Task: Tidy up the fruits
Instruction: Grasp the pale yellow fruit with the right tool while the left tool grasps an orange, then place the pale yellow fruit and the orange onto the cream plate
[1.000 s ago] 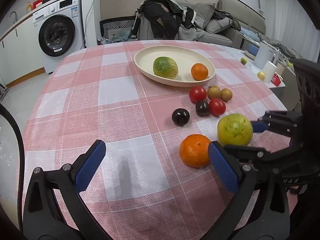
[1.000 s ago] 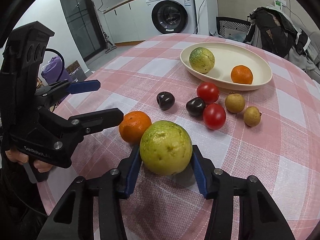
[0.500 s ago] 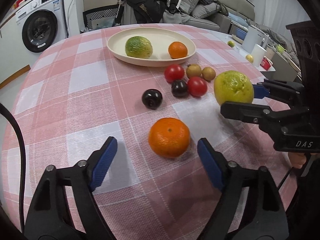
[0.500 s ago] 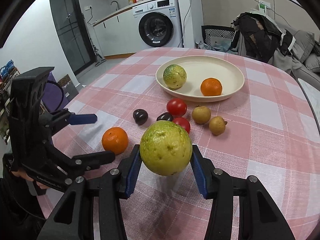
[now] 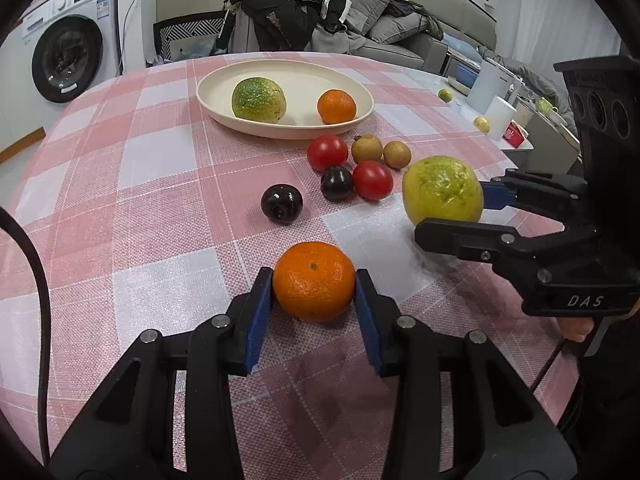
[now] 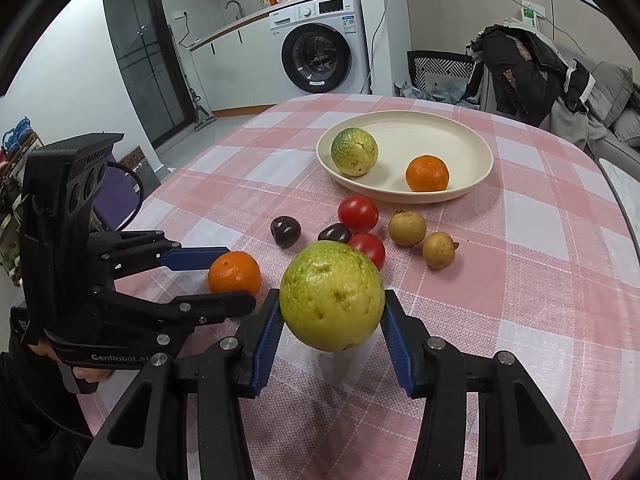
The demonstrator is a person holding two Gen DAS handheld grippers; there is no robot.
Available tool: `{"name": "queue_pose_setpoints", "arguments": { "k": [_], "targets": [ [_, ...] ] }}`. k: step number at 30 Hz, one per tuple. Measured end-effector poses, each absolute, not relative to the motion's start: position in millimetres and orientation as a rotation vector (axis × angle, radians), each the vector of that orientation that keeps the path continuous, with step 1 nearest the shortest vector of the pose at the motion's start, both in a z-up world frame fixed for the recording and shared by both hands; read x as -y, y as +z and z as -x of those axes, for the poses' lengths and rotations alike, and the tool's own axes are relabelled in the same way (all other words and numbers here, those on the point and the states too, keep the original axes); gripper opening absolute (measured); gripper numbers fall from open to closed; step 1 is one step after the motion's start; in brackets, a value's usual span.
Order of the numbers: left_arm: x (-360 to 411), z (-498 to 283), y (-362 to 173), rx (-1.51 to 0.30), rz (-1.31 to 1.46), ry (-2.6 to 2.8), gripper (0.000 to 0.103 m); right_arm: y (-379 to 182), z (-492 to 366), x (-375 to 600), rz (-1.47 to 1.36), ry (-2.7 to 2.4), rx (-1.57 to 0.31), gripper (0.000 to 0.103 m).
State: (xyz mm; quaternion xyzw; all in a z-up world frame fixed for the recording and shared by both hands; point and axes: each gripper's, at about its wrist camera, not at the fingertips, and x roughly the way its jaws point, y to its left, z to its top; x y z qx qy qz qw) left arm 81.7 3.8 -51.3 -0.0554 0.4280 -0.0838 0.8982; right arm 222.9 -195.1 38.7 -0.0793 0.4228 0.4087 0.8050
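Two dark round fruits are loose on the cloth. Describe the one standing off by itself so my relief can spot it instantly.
Start at the cream plate on the pink checked tablecloth and come toward the camera, past the cluster of red tomatoes and brown longans. The lone dark plum sits left of that cluster, touching nothing. Its twin is tucked against the tomatoes; this one stands apart, showing a stem dimple.

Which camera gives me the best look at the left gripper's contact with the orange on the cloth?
The left wrist view: the orange sits centred in the left gripper, both blue pads against its sides. The right wrist view shows that orange only side-on, partly hidden by the near finger.
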Motion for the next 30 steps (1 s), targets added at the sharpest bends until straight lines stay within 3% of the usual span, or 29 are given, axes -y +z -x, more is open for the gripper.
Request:
{"name": "queue_pose_setpoints", "arguments": {
  "k": [30],
  "targets": [
    [4, -54, 16, -0.699, 0.073, -0.125, 0.037, 77, -229, 215, 0.101, 0.814, -0.764, 0.050]
  ]
}}
